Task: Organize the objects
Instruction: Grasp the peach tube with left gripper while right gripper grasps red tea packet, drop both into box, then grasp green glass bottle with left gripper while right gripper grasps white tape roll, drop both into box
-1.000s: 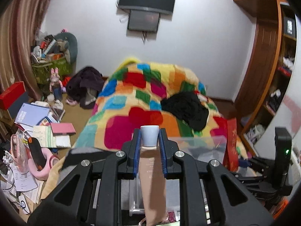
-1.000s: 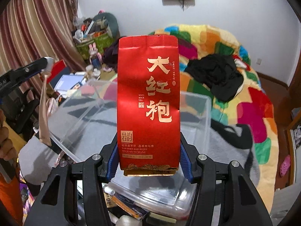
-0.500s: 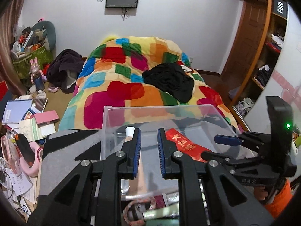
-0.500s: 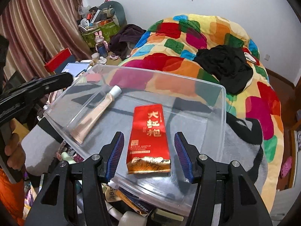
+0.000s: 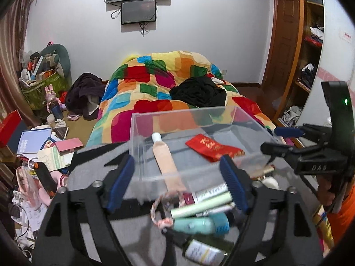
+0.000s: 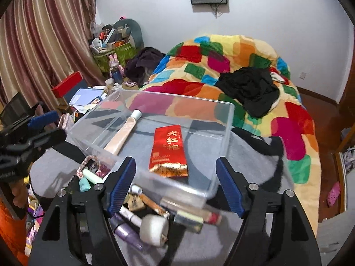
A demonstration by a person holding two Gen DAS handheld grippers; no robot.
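A clear plastic bin (image 5: 137, 146) (image 6: 224, 137) stands on a grey cloth. Inside lie a beige tube with a white cap (image 5: 165, 157) (image 6: 122, 135) and a red tea packet with gold characters (image 5: 214, 147) (image 6: 169, 150). My left gripper (image 5: 177, 175) is open and empty, just in front of the bin. My right gripper (image 6: 175, 181) is open and empty, at the bin's near wall. The right gripper also shows at the right of the left wrist view (image 5: 286, 140). A pile of loose cosmetics lies before the bin: a teal bottle (image 5: 199, 225), a pale green tube (image 5: 199, 206), a white jar (image 6: 154, 226), a purple tube (image 6: 128, 232).
A bed with a bright patchwork quilt (image 5: 155, 88) (image 6: 221, 66) and black clothes (image 6: 250, 88) lies beyond the bin. Books, boxes and clutter (image 5: 44, 141) cover the floor at left. A wooden shelf unit (image 5: 310, 55) stands at right. Curtains (image 6: 44, 33) hang at left.
Both grippers have opened wide and drawn back from the bin. The tube and the red packet, held up one second ago, now lie inside it. The cosmetics pile has come into view.
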